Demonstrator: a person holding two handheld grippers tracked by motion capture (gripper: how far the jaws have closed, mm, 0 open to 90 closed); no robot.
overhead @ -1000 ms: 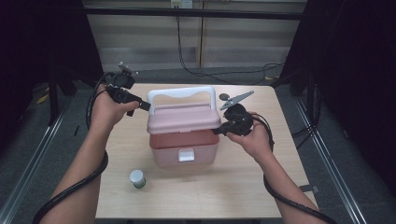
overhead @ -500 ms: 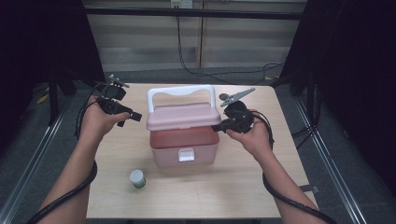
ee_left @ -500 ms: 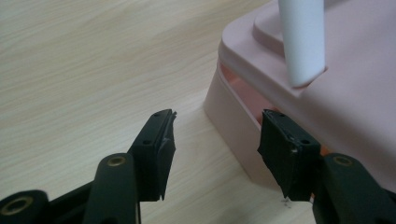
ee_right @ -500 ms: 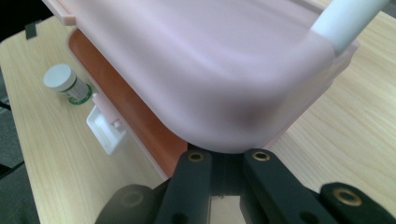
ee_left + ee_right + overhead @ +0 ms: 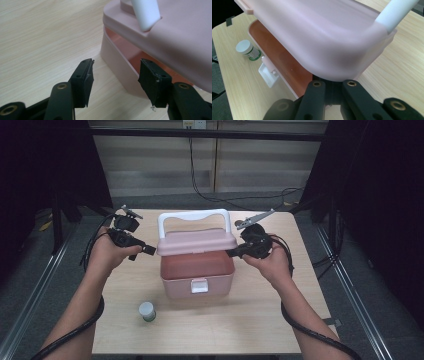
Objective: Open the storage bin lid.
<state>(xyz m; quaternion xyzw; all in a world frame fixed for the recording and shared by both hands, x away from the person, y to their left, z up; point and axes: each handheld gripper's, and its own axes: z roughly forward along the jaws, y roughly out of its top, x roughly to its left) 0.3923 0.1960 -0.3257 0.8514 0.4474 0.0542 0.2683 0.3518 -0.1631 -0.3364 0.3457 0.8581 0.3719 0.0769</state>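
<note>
A pink box (image 5: 197, 280) stands mid-table, its lid (image 5: 196, 241) lifted ajar so the reddish inside shows at the front. A white handle (image 5: 194, 215) arches over the lid. My right gripper (image 5: 235, 252) is shut on the lid's right edge; in the right gripper view its jaws (image 5: 332, 83) meet under the lid's corner (image 5: 342, 50), with the tips hidden. My left gripper (image 5: 147, 250) hovers open just left of the lid. In the left gripper view its jaws (image 5: 115, 77) stand apart with nothing between them, in front of the box's side wall (image 5: 117, 67).
A small white-capped bottle (image 5: 147, 311) stands on the wooden table (image 5: 300, 320) in front and to the left of the box, also seen in the right gripper view (image 5: 248, 50). The box's white latch (image 5: 199, 285) hangs at its front. Dark floor and rails flank the table.
My left gripper has drawn back a little from the lid's left end and sunk lower. The right gripper and the raised lid have stayed put.
</note>
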